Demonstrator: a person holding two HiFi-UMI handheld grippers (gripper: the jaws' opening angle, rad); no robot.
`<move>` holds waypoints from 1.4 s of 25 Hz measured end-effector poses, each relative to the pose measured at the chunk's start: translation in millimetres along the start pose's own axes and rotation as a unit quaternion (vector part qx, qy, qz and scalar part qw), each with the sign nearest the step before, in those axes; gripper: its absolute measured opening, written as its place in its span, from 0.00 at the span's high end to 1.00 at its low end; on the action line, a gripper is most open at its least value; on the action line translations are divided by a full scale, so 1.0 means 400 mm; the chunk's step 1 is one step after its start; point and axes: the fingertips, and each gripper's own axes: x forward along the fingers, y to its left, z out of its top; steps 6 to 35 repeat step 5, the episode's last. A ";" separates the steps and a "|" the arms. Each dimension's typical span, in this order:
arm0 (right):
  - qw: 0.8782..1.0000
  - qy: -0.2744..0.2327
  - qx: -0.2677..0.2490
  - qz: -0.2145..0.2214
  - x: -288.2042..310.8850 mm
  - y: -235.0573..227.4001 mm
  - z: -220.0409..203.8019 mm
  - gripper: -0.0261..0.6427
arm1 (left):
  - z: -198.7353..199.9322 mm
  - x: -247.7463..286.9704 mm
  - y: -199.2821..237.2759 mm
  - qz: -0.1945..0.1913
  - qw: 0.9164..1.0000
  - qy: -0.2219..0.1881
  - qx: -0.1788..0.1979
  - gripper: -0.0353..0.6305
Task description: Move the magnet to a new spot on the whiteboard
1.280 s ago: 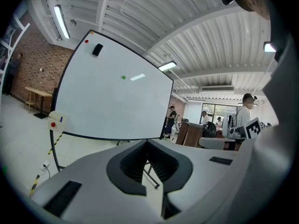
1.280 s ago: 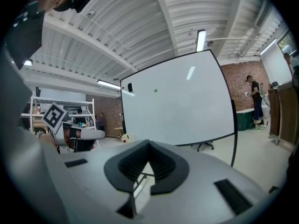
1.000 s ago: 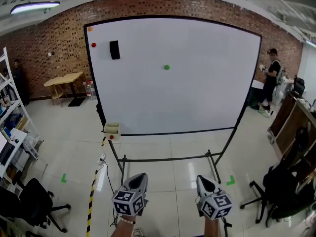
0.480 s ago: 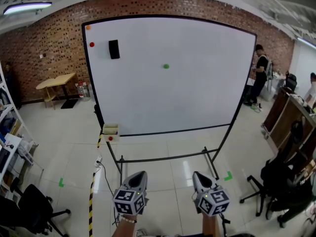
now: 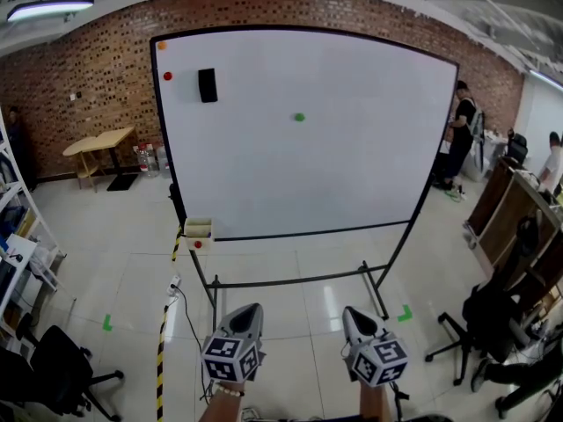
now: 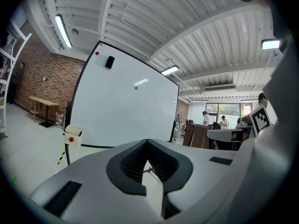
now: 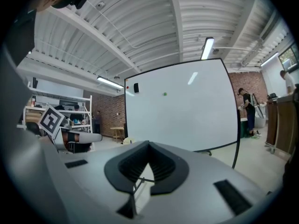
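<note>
Left gripper (image 5: 249,311) and right gripper (image 5: 353,315) hang low side by side, jaws closed on nothing, pointing toward the whiteboard (image 5: 369,183) from well back. Nothing looks done yet: the green magnet (image 5: 299,117) sits untouched at the board's upper middle, so the approach, grab and move all remain.

The whiteboard (image 5: 352,165) is white with a black frame, and on it are a green magnet (image 5: 299,117), a red magnet (image 5: 167,76), an orange magnet (image 5: 161,46) and a black eraser (image 5: 208,85). The brick wall (image 5: 88,86) is red-brown. The left tongs (image 5: 250,311) and right tongs (image 5: 351,314) are grey, their cubes patterned with black-and-white squares.
</note>
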 end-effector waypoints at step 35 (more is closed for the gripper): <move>1.000 0.000 0.001 0.001 -0.001 0.008 0.001 0.94 | 0.001 -0.005 0.005 0.000 1.000 0.001 -0.002 0.95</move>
